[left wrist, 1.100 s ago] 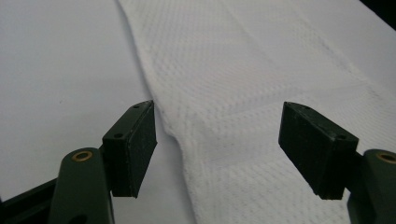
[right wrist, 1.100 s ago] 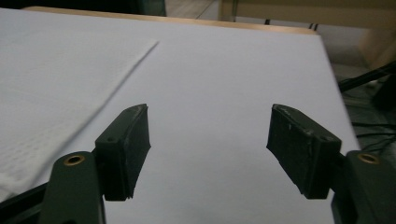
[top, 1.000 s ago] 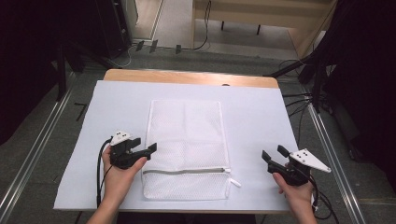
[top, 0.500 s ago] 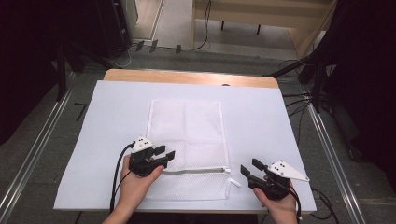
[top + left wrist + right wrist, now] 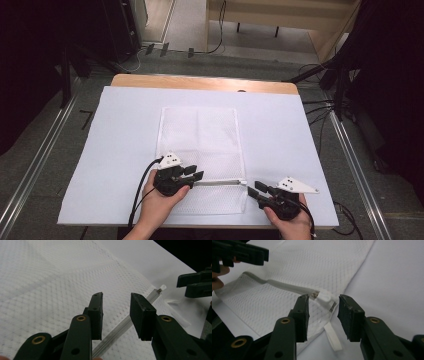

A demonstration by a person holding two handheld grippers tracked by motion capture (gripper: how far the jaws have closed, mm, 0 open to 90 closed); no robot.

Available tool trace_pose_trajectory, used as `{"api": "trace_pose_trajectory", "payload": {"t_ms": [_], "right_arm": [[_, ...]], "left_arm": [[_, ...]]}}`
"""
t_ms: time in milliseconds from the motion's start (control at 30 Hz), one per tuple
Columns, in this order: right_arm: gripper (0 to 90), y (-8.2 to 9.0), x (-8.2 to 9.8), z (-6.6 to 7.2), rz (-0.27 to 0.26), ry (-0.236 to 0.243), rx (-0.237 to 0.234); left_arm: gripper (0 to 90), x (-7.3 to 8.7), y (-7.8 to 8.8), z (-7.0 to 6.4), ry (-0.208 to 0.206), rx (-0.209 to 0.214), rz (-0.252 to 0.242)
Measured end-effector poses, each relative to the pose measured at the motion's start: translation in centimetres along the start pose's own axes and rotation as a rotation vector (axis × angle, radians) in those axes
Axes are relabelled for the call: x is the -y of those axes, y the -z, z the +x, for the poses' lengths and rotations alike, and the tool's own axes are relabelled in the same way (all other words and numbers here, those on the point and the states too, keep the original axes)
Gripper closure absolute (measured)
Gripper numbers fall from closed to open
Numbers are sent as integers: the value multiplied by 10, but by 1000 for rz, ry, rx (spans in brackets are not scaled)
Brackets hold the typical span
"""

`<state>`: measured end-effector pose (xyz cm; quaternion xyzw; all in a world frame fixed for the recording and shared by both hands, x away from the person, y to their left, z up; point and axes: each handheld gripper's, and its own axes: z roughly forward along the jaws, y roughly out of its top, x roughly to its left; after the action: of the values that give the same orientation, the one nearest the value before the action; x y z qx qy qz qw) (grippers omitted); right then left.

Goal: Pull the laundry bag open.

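Both grippers [image 5: 197, 175] [image 5: 256, 189] moved inward, jaws narrowing yet unclamped — white mesh bag [image 5: 200, 135] flat, zipper [image 5: 220, 183] shut

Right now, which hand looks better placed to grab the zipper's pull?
Probably the right. The right tool has the zipper pull just ahead between its open jaws, while the left tool straddles the zipper track of the mesh bag, farther off.

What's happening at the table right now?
A person is working on a white mesh laundry bag lying flat on the table. The left claw straddles the zipper track, the right claw is lined up on the zipper pull. Both have just been closing, neither pressing on anything yet.
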<state>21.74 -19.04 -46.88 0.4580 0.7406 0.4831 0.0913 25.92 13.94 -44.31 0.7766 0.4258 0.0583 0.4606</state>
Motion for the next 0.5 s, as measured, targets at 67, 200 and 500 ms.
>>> {"api": "trace_pose_trajectory", "payload": {"t_ms": [67,200,500], "right_arm": [[602,-2,1,-1,18,-2,-6],[605,-6,3,-3,58,-12,-26],[580,-25,4,0,87,0,-10]], "left_arm": [[652,0,-3,-4,-6,12,9],[689,0,-10,-11,-22,26,25],[732,-1,-16,-15,-27,46,32]]}}
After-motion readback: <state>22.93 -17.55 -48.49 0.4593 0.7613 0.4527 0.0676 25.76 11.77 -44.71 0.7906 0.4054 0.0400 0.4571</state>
